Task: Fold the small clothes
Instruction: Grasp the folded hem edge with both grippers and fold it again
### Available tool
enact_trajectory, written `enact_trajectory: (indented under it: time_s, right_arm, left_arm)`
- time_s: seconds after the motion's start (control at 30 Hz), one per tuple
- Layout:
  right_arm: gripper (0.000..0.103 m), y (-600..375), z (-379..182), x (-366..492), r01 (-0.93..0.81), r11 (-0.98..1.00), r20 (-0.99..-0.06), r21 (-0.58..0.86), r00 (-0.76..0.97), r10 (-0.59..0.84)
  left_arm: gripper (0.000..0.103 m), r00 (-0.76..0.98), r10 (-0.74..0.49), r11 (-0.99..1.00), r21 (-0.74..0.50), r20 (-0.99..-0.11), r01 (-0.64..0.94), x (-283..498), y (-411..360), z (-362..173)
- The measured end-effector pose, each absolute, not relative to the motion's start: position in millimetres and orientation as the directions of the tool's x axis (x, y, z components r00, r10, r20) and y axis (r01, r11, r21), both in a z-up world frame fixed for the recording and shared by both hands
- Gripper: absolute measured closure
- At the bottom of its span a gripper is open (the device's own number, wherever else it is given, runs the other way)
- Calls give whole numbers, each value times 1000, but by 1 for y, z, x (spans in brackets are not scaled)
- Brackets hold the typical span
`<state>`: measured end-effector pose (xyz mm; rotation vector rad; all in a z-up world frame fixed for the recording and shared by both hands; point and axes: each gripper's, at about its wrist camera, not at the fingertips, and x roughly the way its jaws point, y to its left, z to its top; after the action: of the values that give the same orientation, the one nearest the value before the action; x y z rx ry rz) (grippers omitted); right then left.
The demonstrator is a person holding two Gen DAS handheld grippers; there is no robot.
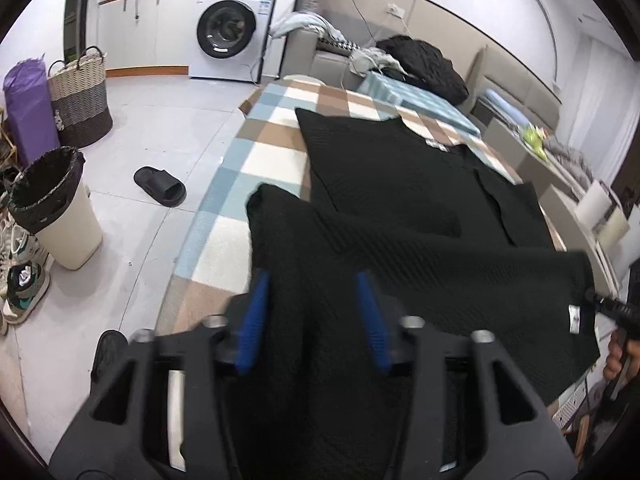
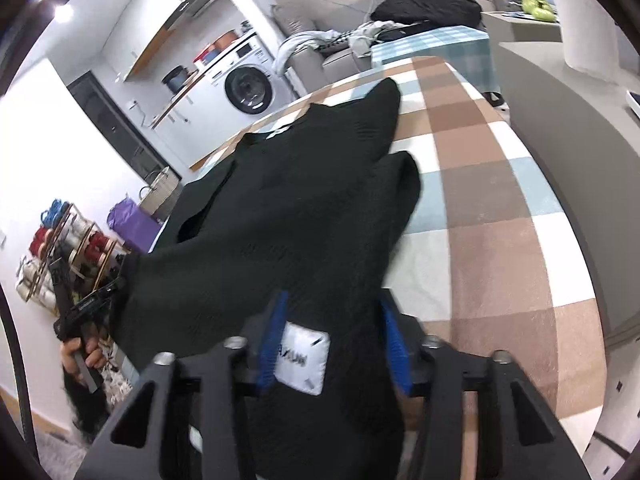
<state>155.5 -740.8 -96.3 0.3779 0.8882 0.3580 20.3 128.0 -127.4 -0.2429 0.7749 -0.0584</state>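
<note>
Step in hand: the near hem of the black knit garment (image 1: 400, 184) is taken up at two points, one per gripper; I judge this the start of a fold carrying the hem toward the collar.
Garment: it lies spread on the checked surface (image 1: 224, 184), collar and its white neck label (image 1: 436, 145) at the far end; the near part is raised off the cloth and sags between the two holds.
Left gripper (image 1: 314, 320): the blue pads (image 1: 256, 312) stand either side of a bunched stretch of hem, and the fabric fills the gap and hangs below. It looks gripped, though the pads seem only partly closed on the thick knit.
Right gripper (image 2: 334, 340): closed around the other hem corner, with the white care tag (image 2: 304, 360) lying between the blue pads.
Pose: both grippers point forward and down at a moderate slope over the near edge of the surface. Each shows in the other's view, with the person's hand (image 2: 80, 356) wrapped on the handle.
Next move: lift both corners together, keep them level and evenly apart so the hem stays straight, carry them over the body and lay them near the collar.
Risk: the loose knit could slip from a partial grip, or one side could lag and skew the fold.
Surroundings: a washing machine (image 1: 230, 32) and a waste bin (image 1: 60, 208) stand well apart from the work.
</note>
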Motion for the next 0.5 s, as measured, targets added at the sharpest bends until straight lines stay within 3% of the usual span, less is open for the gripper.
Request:
enact_trajectory:
  time_s: [0.07, 0.13, 0.5]
  right_arm:
    - [88, -744, -99, 158, -128, 884, -681, 451, 591, 433]
    - [94, -745, -100, 160, -123, 893, -678, 433, 608, 413]
    - [98, -742, -40, 171, -166, 914, -518, 370, 780, 351]
  left_arm:
    - [96, 718, -126, 971, -233, -684, -52, 27, 132, -128]
    - [100, 728, -111, 968, -240, -677, -76, 29, 138, -128]
    - [102, 810, -115, 947, -310, -574, -85, 54, 161, -88]
